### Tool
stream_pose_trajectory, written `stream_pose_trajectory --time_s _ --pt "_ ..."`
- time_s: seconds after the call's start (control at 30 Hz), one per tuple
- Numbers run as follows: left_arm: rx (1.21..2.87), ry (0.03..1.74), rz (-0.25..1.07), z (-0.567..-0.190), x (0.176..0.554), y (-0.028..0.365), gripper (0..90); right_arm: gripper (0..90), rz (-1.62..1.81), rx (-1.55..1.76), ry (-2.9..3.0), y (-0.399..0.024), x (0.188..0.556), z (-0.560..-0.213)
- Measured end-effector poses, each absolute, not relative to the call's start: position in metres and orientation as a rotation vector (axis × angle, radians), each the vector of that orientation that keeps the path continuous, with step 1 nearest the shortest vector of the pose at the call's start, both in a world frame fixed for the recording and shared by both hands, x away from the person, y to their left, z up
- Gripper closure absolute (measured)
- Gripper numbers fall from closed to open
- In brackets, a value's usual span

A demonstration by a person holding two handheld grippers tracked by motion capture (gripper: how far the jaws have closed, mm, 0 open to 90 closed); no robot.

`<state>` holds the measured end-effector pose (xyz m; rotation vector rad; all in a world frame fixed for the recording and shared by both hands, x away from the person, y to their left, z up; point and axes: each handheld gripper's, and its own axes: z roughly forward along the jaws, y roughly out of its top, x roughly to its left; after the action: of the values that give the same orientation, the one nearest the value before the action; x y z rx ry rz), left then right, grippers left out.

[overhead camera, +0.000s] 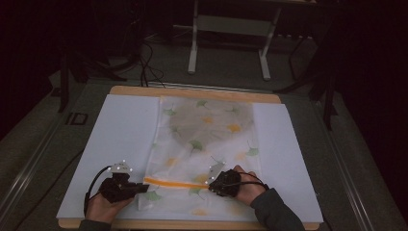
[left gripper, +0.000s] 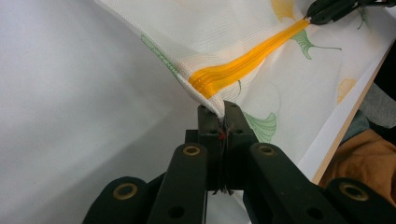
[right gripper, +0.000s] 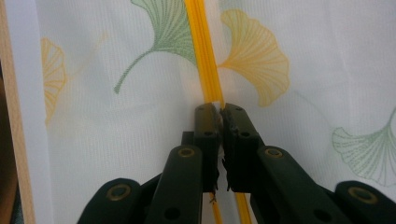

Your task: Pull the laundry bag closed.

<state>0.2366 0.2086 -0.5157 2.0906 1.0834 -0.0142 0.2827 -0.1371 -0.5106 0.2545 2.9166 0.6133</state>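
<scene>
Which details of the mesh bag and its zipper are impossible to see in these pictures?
- Zipper slider: right gripper view, the shut right gripper covers that spot on the orange zipper.
- Dark contents inside the mesh bag: high view, dim and veiled.
- Bag corner: left gripper view, pinched inside the left gripper.

White sheet covers most of the wooden table, wood edge showing at far side and along near edge. Grey carpet floor around table, dim room. White metal stand legs on floor beyond far edge, second leg to its right, crossbar between them. Black cables trail on floor left of the stand. Small dark rectangular plate on floor just left of table. Dark furniture legs at left and right edges, detail too dark to tell
</scene>
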Motion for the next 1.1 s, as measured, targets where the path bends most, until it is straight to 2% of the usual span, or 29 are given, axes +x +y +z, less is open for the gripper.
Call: stream_pose_trajectory --time_s 1.1 --pt "2.090 1.086 -0.007 -0.515 0.236 0.211 88.8 84.9 0.588 0.314 2.903 -0.164 0.282 -0.509"
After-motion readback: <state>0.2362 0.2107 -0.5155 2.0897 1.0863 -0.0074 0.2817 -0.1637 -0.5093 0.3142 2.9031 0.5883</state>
